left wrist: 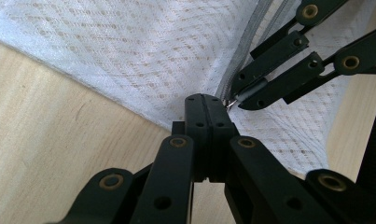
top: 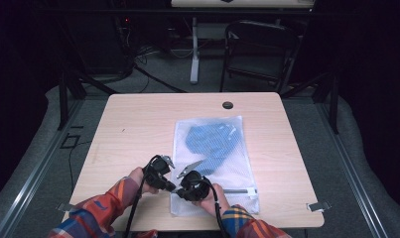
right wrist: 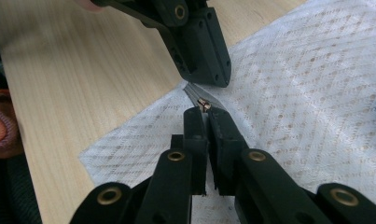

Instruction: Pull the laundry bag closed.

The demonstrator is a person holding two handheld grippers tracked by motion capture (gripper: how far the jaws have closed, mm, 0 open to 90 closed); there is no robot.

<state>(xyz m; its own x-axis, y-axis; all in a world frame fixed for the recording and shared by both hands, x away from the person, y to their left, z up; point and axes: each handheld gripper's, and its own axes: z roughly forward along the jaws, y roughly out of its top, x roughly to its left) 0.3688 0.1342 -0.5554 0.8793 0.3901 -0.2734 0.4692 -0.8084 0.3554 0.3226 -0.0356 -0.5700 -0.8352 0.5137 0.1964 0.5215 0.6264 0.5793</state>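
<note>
The high view is taken up by a white mesh laundry bag (top: 215, 163) laid flat right of centre on a pale wooden counter (top: 138, 129), with a blue garment (top: 210, 141) seen through the mesh in its far half. At the bag's near left corner, the left tool (top: 171, 174) and the right tool (top: 177, 184) are brought together, each held in a hand with a plaid sleeve. In the right gripper view, the right tool (right wrist: 205, 111) is seen nearly closed, its tips pinched on the small metal zipper pull (right wrist: 204, 103) at the end of the grey zipper (right wrist: 195, 92). In the left gripper view, the left tool (left wrist: 205, 99) is seen fully closed on the bag's edge (left wrist: 178, 116), just beside the zipper's end. A dark folding chair (top: 259, 52) is seen standing beyond the counter.
</note>
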